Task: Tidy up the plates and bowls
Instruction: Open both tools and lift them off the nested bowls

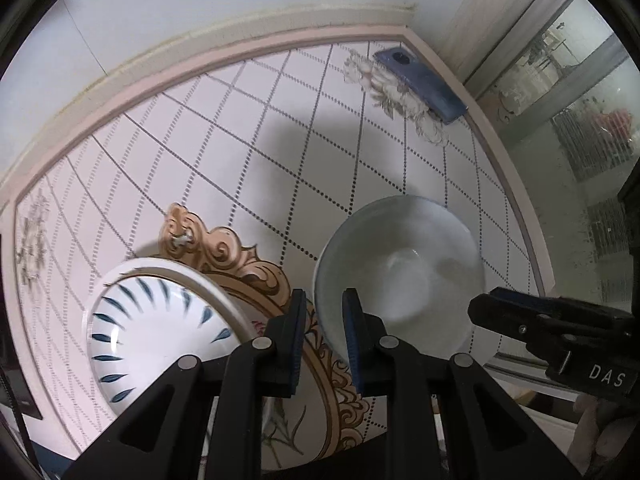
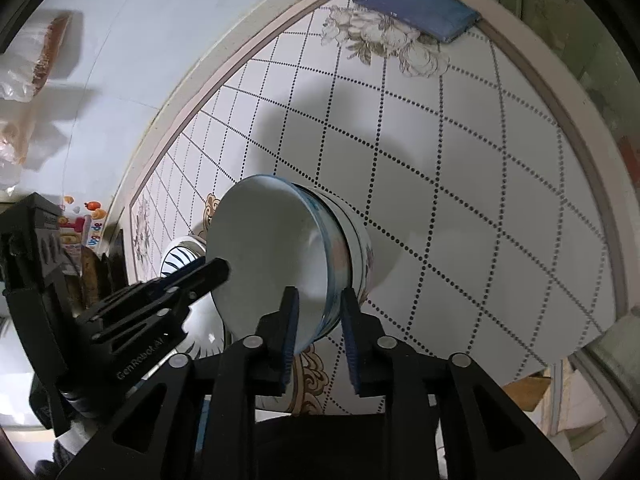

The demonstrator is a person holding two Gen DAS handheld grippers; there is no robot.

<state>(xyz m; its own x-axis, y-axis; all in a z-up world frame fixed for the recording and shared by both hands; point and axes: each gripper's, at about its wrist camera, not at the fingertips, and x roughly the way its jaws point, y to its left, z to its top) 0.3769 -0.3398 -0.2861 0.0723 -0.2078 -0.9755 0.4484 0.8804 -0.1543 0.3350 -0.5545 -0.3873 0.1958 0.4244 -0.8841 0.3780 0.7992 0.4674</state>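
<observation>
1. The table is a glossy white top with a dotted diamond grid, printed flowers and a pale pink rim, set against a plain wall.
2. A smooth white bowl stands on it; a striped plate lies just left of the bowl.
3. A blue phone lies far beyond the bowl, at the table's corner.
4. The right gripper straddles the bowl's rim, pads apart, not pressing.
5. The left gripper is nearly closed, empty, beside the bowl.
</observation>
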